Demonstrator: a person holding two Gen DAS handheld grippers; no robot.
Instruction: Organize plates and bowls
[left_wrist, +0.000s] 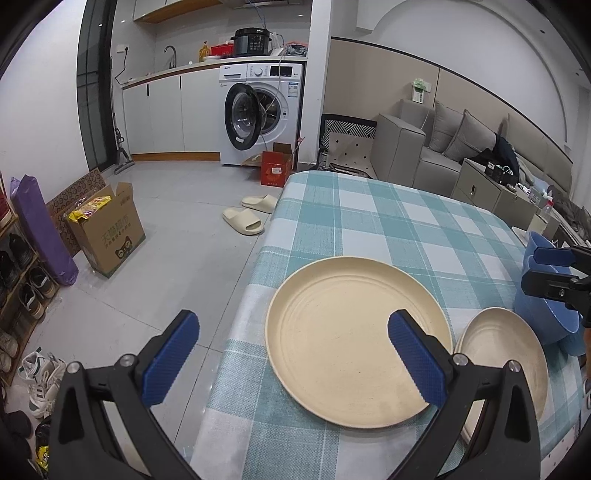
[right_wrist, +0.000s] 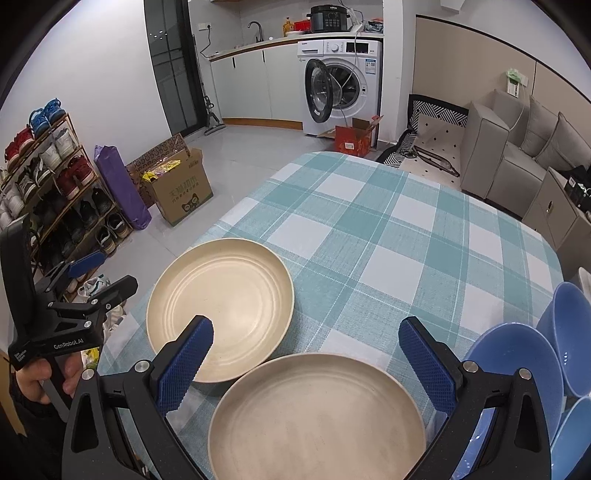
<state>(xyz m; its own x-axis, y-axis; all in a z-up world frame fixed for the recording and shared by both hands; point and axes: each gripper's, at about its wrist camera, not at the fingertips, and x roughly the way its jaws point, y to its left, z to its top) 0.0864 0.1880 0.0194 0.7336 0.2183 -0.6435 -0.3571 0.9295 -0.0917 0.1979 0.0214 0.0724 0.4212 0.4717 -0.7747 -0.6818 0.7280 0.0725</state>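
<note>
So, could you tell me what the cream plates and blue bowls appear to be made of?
Cream plates: probably matte plastic or wheat-straw composite, given the dull sheen and moulded rings. Blue bowls: probably smoother plastic, with soft highlights. Ceramic cannot be excluded.

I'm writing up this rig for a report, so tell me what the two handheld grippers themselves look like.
Both look alike. The left gripper and right gripper have black angular frames with silver screw heads, and the jaws carry blue pads with a knurled diamond texture. Seen from the right wrist view, the left one's black body bears white "GenRobot.AI" lettering, and a hand holds its grip. No cables are visible.
</note>
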